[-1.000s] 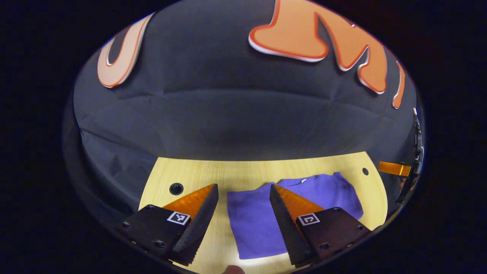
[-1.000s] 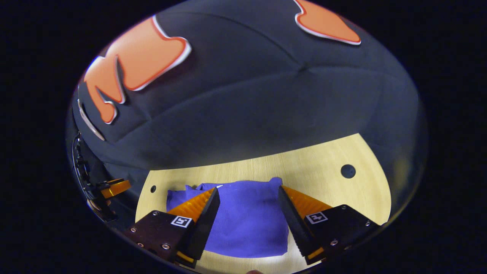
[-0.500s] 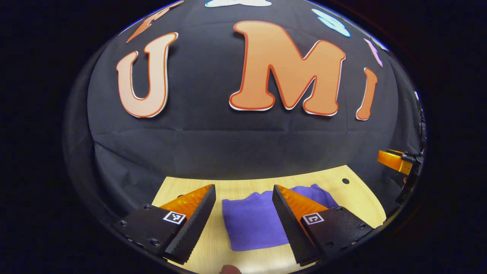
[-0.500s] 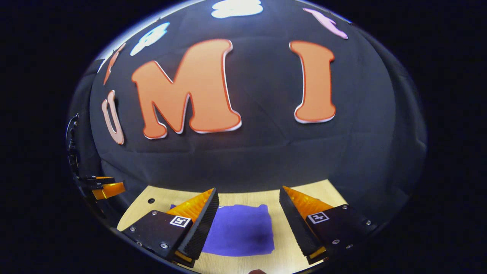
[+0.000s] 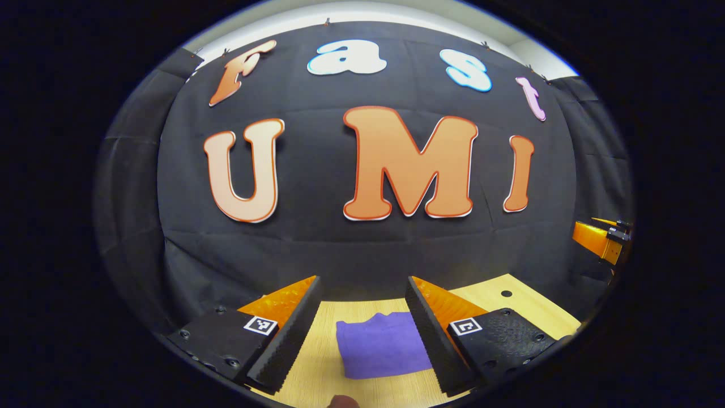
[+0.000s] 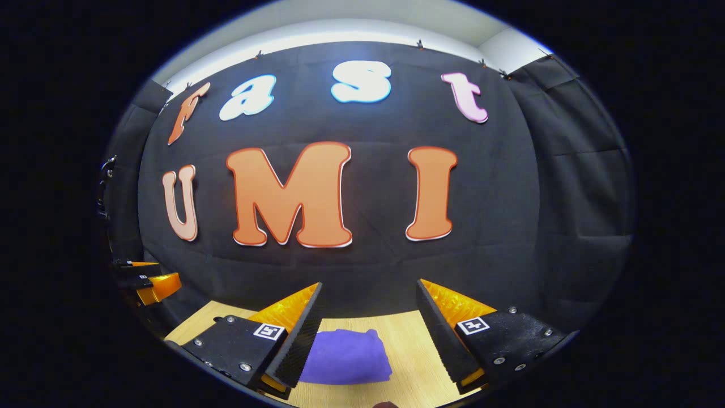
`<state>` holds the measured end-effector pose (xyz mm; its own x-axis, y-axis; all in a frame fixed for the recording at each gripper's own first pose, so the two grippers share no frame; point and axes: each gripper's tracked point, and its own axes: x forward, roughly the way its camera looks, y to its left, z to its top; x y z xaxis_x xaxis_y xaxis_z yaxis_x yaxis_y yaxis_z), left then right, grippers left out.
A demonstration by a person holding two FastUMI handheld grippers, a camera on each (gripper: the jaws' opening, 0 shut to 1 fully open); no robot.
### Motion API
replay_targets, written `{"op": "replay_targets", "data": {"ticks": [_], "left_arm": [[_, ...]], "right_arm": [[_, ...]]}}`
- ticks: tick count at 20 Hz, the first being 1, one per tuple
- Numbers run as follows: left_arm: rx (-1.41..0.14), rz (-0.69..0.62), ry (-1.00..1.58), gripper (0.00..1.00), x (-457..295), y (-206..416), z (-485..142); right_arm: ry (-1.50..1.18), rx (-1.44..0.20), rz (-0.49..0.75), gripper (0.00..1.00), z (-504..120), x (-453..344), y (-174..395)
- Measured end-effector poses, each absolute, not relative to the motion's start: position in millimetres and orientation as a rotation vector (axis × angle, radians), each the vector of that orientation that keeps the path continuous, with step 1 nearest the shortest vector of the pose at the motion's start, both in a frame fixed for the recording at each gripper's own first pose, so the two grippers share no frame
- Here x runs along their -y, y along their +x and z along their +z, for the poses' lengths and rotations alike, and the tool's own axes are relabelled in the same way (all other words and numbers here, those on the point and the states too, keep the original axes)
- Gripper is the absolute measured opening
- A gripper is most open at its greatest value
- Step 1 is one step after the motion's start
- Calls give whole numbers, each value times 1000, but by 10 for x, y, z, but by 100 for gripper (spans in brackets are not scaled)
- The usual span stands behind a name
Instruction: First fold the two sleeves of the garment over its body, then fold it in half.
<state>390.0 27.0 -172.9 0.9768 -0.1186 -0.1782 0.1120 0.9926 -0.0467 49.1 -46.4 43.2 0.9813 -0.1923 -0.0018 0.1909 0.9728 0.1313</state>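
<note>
Both my grippers have lifted and tilted up since a second ago, left gripper (image 5: 362, 323) and right gripper (image 6: 368, 328) with jaws open and empty, leaving the soft, light purple garment (image 5: 385, 345) folded at bottom centre on the tabletop (image 5: 532, 309), best pinched at an edge.

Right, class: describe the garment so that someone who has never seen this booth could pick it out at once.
Start from the pale wooden table that stands in front of the black cloth wall. On it lies the purple garment, folded into a compact, roughly rectangular bundle, apart from both open claws. It is the one soft, purple thing there; the table's other marks are small dark round holes.
</note>
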Motion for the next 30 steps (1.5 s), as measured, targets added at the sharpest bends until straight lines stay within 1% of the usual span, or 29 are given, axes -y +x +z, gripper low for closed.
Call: {"op": "replay_targets", "data": {"ticks": [3,4,7,8,9,11,12,13,20,24,30], "left_arm": [[-110,-109,-59,95,-295,3727,-1597],[-92,-108,-66,94,-302,3687,-1571],[-55,-96,-64,95,-331,3569,-1576],[-39,-98,-55,94,-325,3557,-1560],[-38,-95,-46,94,-332,3552,-1572],[-35,-92,-47,94,-349,3556,-1621],[-31,-99,-62,94,-338,3428,-1662],[-29,-99,-75,94,-333,3524,-1652],[-54,-85,-111,95,-306,3482,-1743],[-64,-100,-136,95,-245,3442,-1786],[-33,-52,-114,95,-355,3475,-1737]], "right_arm": [[129,78,-208,94,585,401,203],[114,90,-213,100,583,382,116],[42,115,-230,100,550,335,-84],[20,112,-233,94,524,297,-122],[10,113,-220,100,487,240,-160],[-10,110,-196,100,422,128,-171],[-20,100,-186,100,373,67,-181],[-26,92,-176,94,312,21,-192],[-3,84,-139,95,149,-162,-182],[0,82,-130,94,120,-195,-128],[-22,99,-116,95,160,-220,-57]]}}
